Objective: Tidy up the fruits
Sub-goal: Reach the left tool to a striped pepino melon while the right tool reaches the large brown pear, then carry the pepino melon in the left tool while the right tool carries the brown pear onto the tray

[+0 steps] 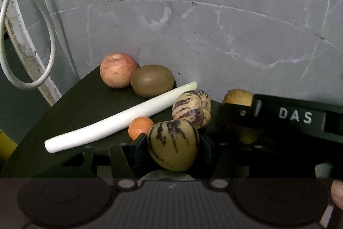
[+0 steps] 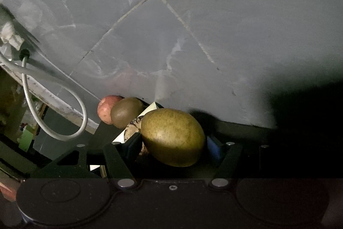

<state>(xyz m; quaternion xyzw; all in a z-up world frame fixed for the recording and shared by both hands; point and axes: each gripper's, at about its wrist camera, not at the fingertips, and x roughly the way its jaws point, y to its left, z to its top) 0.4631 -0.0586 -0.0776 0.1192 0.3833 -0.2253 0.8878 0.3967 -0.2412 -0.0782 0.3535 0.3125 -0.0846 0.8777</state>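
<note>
In the left wrist view my left gripper (image 1: 173,142) is shut on a yellow melon with purple stripes (image 1: 173,145). A second striped melon (image 1: 191,107) lies just beyond it. An orange (image 1: 140,127), a white leek stalk (image 1: 120,119), a brown kiwi (image 1: 152,80) and a red apple (image 1: 118,69) lie on the black surface (image 1: 85,100). My right gripper (image 2: 171,143) is shut on a green-yellow oval fruit (image 2: 172,136); it shows at the right of the left view (image 1: 238,97). The apple (image 2: 105,108) and kiwi (image 2: 126,112) show behind it.
A grey tiled wall (image 1: 214,25) rises right behind the fruit. A white cable loop (image 1: 27,57) hangs at the left beside a worn white frame (image 1: 23,40). The black surface ends at its left edge, with a yellow object (image 1: 6,143) below.
</note>
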